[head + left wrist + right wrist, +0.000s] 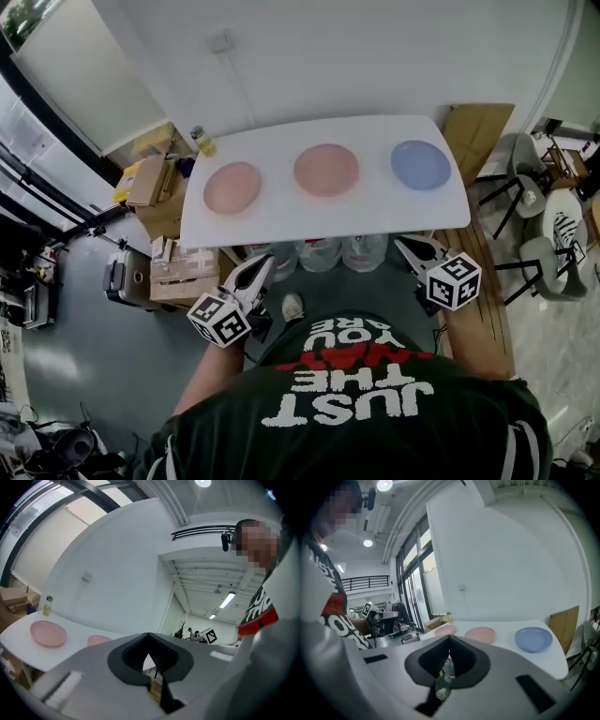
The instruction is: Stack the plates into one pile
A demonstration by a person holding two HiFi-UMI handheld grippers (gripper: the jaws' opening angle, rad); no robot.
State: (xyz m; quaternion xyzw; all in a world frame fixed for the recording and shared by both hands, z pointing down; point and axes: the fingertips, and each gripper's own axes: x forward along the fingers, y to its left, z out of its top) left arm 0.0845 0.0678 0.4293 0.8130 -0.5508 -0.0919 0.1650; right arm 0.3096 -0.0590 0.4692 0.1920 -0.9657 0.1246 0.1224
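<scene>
Out on the table (281,225), left pink plate (232,187), middle pink plate (326,170) and blue plate (421,164) sit apart, unstacked; my left gripper (262,267) and right gripper (405,246), both closed empty I think, need opening to grab one.

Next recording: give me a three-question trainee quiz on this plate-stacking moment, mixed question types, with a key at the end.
1. Multiple choice: the plate at the right end of the white table is A pink, B blue, C white.
2. True or false: the left pink plate lies stacked on the middle pink plate.
3. Fill in: the left hand-held gripper and the right hand-held gripper hold nothing; their jaws are ____.
Key: 1 B. 2 false, all three lie apart in a row. 3 shut.
</scene>
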